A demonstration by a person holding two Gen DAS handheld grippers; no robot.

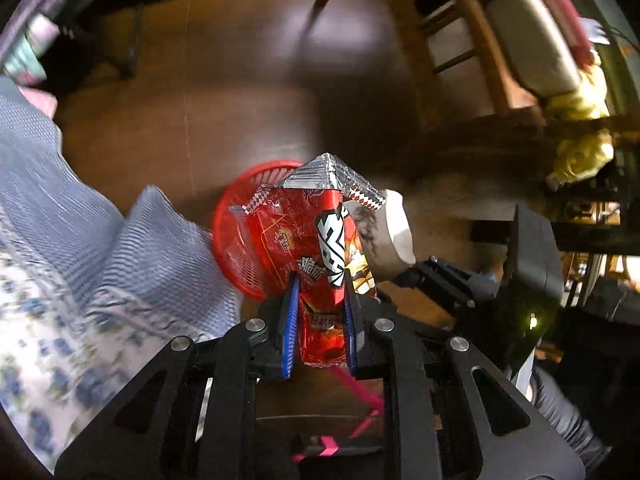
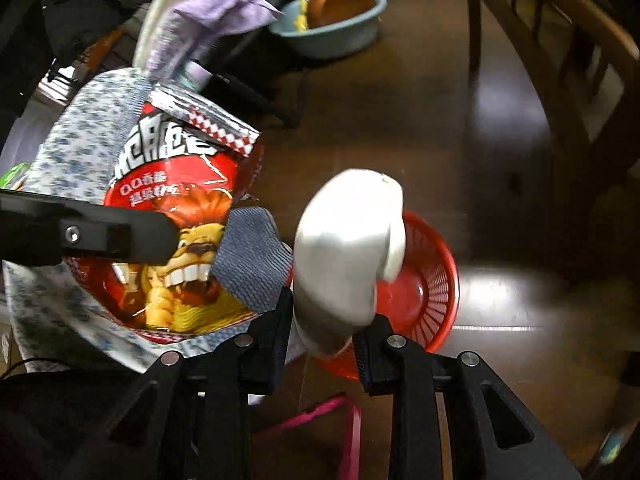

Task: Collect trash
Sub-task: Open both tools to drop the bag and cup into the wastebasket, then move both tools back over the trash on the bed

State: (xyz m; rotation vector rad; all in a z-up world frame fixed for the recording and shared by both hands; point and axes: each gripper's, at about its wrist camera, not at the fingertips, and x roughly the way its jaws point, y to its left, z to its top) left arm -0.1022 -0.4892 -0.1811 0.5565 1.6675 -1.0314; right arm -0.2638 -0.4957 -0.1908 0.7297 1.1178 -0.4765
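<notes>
Carrying two pieces of trash toward the red basket

Our left tongs (image 1: 318,312) pinch the red snack bag (image 1: 316,240) at frame centre, long axis pointing away; our right tongs (image 2: 324,332) clamp a white paper cup (image 2: 348,248). Next, we judge, release both over the red basket (image 2: 436,280) beyond.

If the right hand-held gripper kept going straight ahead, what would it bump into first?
Probably the red basket on the floor, straight beyond the white crumpled paper the right hand-held gripper holds; depth is unclear.
</notes>
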